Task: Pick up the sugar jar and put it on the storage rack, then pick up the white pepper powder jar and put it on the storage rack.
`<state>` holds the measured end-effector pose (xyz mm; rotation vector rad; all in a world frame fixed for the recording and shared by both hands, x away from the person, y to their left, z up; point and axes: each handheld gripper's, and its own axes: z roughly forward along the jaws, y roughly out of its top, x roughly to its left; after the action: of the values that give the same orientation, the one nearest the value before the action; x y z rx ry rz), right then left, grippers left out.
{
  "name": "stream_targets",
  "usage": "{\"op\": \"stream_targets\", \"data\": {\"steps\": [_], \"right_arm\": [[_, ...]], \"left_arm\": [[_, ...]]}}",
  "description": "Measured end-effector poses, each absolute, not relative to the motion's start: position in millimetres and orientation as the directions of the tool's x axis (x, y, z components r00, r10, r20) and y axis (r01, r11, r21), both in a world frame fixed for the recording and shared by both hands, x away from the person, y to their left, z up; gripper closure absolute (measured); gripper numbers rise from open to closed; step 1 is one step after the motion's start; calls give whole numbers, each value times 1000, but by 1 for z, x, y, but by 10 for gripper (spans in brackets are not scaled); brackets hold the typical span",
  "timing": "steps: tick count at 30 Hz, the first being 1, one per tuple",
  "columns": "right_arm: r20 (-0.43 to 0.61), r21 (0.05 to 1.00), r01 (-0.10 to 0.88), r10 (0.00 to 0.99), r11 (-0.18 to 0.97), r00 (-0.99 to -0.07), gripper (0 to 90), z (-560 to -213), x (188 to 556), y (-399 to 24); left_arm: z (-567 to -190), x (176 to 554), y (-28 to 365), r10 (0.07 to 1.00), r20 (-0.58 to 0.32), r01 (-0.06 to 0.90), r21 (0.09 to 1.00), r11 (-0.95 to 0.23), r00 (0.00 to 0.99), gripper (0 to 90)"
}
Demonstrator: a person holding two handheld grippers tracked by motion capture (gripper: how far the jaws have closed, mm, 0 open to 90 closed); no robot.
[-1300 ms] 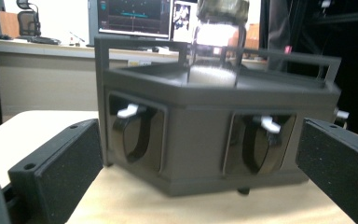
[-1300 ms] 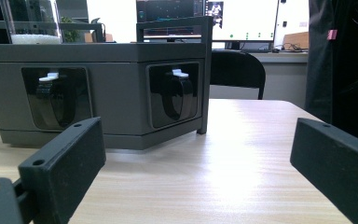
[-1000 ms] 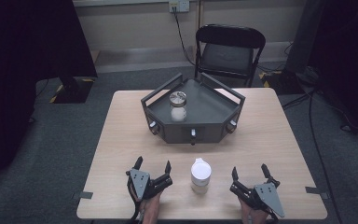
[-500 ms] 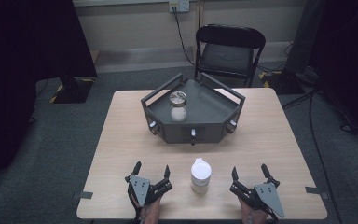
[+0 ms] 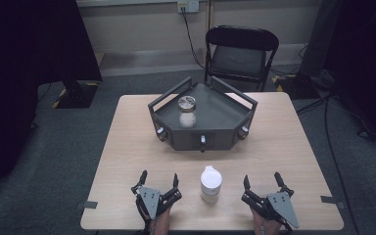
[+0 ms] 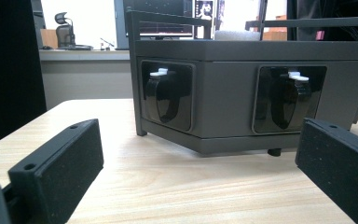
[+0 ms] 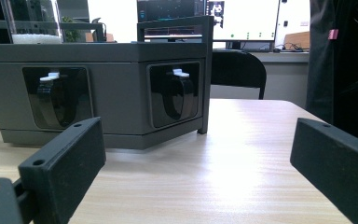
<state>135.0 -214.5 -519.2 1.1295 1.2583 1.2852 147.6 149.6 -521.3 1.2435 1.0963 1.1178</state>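
Note:
A dark grey angled box (image 5: 220, 138) with rails on top stands at the table's middle back. On it is a glass jar (image 5: 187, 111) with a metal lid and white contents. A white lidded container (image 5: 210, 183) stands upright near the front edge, between my two grippers. My left gripper (image 5: 159, 176) rests open to its left, my right gripper (image 5: 262, 177) open to its right; neither touches it. In the left gripper view the open left gripper (image 6: 198, 140) faces two black knobs (image 6: 168, 95) with white tabs. The right gripper (image 7: 196, 135) faces two more knobs (image 7: 179, 93).
The wooden table (image 5: 127, 147) has bare surface on both sides of the box. A black folding chair (image 5: 240, 54) stands behind the far edge. Cables (image 5: 333, 127) run over the floor at the right, and a stand base (image 5: 73, 93) sits at the left.
My left gripper has drawn back slightly toward the table's front edge. The right gripper, the white container and the box have not moved.

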Motion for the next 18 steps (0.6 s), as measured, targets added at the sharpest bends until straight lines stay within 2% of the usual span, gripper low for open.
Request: {"op": "stream_targets", "data": {"steps": [18], "right_arm": [[-4,1000,-24,994,1,-112,15,-516,137,-218]], "left_arm": [[-521,148,149,991,-7,-25,1000,10,130,1]]}}
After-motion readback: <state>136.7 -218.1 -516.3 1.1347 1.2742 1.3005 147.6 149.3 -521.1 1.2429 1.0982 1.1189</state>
